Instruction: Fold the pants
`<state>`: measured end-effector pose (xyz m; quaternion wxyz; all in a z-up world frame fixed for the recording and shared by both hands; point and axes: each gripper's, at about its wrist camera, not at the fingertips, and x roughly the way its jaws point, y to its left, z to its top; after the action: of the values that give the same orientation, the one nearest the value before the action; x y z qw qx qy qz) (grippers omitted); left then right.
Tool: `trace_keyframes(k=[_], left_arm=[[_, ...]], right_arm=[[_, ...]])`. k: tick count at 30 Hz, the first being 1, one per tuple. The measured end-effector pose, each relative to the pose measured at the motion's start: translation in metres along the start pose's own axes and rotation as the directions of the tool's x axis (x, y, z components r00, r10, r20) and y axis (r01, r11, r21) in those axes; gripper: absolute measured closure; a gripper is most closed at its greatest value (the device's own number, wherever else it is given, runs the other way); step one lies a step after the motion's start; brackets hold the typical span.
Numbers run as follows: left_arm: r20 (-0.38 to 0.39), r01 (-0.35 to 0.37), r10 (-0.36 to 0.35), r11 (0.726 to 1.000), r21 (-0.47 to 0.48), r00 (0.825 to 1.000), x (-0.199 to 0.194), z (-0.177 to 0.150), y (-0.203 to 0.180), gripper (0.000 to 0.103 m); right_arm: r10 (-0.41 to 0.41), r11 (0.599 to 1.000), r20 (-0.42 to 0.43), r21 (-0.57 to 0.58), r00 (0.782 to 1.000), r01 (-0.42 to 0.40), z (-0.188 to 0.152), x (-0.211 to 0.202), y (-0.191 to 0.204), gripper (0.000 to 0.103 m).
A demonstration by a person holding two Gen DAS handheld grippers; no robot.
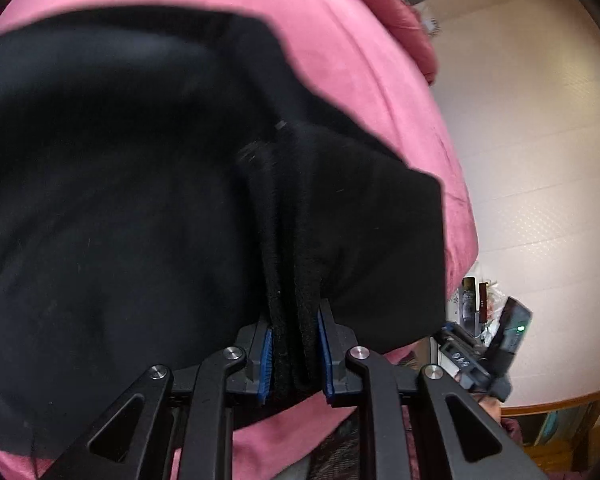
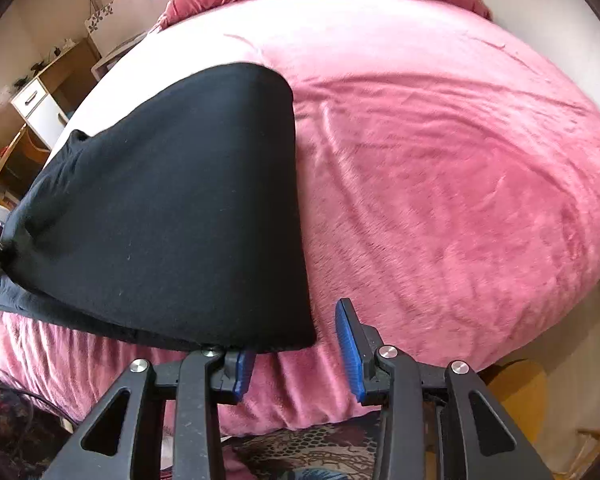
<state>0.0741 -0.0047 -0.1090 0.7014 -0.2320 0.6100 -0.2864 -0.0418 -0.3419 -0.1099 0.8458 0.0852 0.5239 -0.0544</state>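
Pink plush bedspread (image 2: 440,168) fills both views, with black knit pants (image 2: 172,208) spread across the frame's left half. Left gripper (image 1: 294,350) pinches a bunched pants fold between blue pads. Right gripper (image 2: 296,354) stands parted at lower centre, nothing between its pads, the pants' corner draped over its left finger.

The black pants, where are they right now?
The black pants lie on the pink bedspread, left in the right wrist view, one bunched edge pinched in the left gripper.

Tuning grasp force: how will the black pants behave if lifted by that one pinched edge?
Likely floppy: the pants bunch into ridges between the left gripper pads. Probably drape and drag on the pink blanket, whose nap looks grippy. Likely light, non-fragile.
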Motion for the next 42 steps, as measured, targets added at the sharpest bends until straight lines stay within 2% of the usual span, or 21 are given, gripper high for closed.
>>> trace_keyframes(k=[4, 8, 9, 13, 15, 17, 20, 23, 28, 32, 34, 39, 42], left_arm=[[0.011, -0.006, 0.006, 1.0, 0.017, 1.0, 0.0, 0.0, -0.006, 0.084], [0.022, -0.003, 0.002, 0.999, 0.049, 1.0, -0.006, -0.003, -0.011, 0.079], [0.025, -0.003, 0.002, 0.999, 0.05, 1.0, -0.011, -0.004, -0.01, 0.075], [0.061, 0.033, -0.033, 0.999, 0.001, 0.998, -0.027, 0.009, 0.006, 0.068], [0.08, 0.054, -0.05, 0.997, -0.048, 0.995, -0.034, 0.015, 0.02, 0.068], [0.098, 0.088, -0.079, 0.992, -0.088, 0.992, -0.041, 0.031, 0.023, 0.067], [0.113, 0.087, -0.076, 0.991, -0.101, 0.991, -0.041, 0.043, 0.02, 0.067], [0.103, 0.088, -0.078, 0.991, -0.1, 0.992, -0.034, 0.053, 0.014, 0.067], [0.126, 0.036, -0.03, 0.999, -0.039, 0.992, -0.028, 0.064, 0.001, 0.07], [0.155, -0.028, 0.024, 0.999, 0.022, 0.988, -0.027, 0.064, -0.008, 0.09], [0.188, -0.062, 0.047, 0.995, 0.077, 0.981, -0.031, 0.06, -0.015, 0.092], [0.266, -0.137, 0.082, 0.971, 0.194, 0.96, -0.039, 0.043, -0.034, 0.093], [0.266, -0.241, 0.176, 0.942, 0.235, 0.948, -0.03, 0.039, -0.04, 0.093]], right_arm=[[0.0, 1.0, -0.014, -0.009, 1.0, 0.0, 0.003, 0.002, -0.001, 0.065], [0.011, 1.0, -0.036, -0.021, 0.999, -0.012, 0.008, -0.001, -0.003, 0.062], [0.014, 1.0, -0.044, -0.026, 0.999, -0.015, 0.008, -0.004, -0.007, 0.06], [0.054, 0.997, -0.084, -0.056, 0.995, -0.059, 0.002, -0.019, -0.014, 0.047], [0.077, 0.992, -0.096, -0.089, 0.992, -0.085, -0.001, -0.032, -0.017, 0.046], [0.092, 0.987, -0.092, -0.124, 0.991, -0.103, -0.002, -0.048, -0.016, 0.046], [0.124, 0.981, -0.05, -0.145, 0.991, -0.13, 0.005, -0.069, -0.013, 0.046], [0.177, 0.975, 0.005, -0.137, 0.984, -0.174, 0.027, -0.077, -0.003, 0.046], [0.24, 0.965, 0.058, -0.126, 0.969, -0.231, 0.071, -0.064, 0.018, 0.046], [0.236, 0.966, 0.072, -0.129, 0.969, -0.225, 0.097, -0.046, 0.037, 0.046], [0.239, 0.966, 0.075, -0.121, 0.968, -0.229, 0.105, -0.039, 0.042, 0.047], [0.174, 0.978, 0.073, -0.131, 0.982, -0.164, 0.116, -0.013, 0.053, 0.046], [0.108, 0.978, 0.043, -0.181, 0.993, -0.099, 0.114, 0.001, 0.059, 0.049]])
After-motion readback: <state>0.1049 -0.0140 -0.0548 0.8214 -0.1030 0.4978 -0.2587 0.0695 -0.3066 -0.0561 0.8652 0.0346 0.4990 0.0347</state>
